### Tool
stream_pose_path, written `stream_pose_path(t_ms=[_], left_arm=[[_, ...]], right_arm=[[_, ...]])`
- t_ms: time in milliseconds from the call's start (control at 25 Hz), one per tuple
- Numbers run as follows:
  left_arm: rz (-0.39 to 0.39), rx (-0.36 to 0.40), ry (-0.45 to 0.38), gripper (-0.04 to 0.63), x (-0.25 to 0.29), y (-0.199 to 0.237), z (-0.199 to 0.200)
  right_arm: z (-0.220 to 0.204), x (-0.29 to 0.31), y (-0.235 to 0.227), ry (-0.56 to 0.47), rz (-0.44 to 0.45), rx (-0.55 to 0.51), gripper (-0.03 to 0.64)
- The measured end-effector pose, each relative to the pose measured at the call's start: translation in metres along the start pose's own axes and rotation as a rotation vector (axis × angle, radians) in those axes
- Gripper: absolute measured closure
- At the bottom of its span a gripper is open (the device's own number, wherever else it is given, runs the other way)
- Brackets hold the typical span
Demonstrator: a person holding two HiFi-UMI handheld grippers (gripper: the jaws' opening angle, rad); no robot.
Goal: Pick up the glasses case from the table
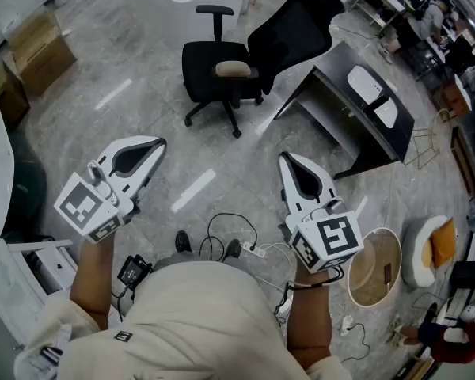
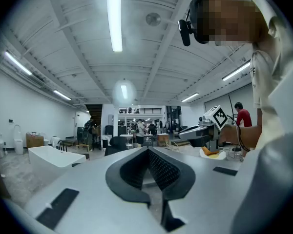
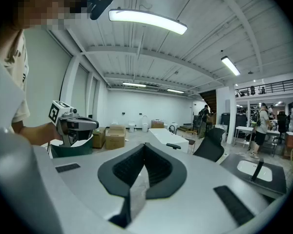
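Two white oblong cases lie on a low black table at the right of the head view; I cannot tell which is the glasses case. The right gripper view shows one of them at its lower right edge. My left gripper is held level over the floor, jaws shut and empty. My right gripper points slightly downward toward the chair, jaws shut with nothing between them. Both are well short of the table. Each gripper shows in the other's view.
A black office chair stands between the grippers and the table. Cables and a power strip lie on the floor by my feet. Cardboard boxes are at far left, a round woven basket at lower right. People stand in the background.
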State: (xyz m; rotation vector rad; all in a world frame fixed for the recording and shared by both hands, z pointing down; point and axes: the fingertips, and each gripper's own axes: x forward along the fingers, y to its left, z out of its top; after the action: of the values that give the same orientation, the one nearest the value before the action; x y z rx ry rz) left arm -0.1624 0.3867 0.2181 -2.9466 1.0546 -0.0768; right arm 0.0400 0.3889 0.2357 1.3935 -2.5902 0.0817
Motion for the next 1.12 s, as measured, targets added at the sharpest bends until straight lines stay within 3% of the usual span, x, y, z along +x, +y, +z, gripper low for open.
stream_pose_path(t_ms=[760,1120], left_arm=[[-0.072,-0.032,0.01,0.581,-0.006,0.06,-0.018],[0.002,-0.041,0.04,0.581,0.018,0.082,-0.026]], right_arm=[[0.004,0.06,0.017,-0.028,-0.054,0.076,0.591],[-0.002,0.111,-0.017,-0.016,0.027,0.098,0.591]])
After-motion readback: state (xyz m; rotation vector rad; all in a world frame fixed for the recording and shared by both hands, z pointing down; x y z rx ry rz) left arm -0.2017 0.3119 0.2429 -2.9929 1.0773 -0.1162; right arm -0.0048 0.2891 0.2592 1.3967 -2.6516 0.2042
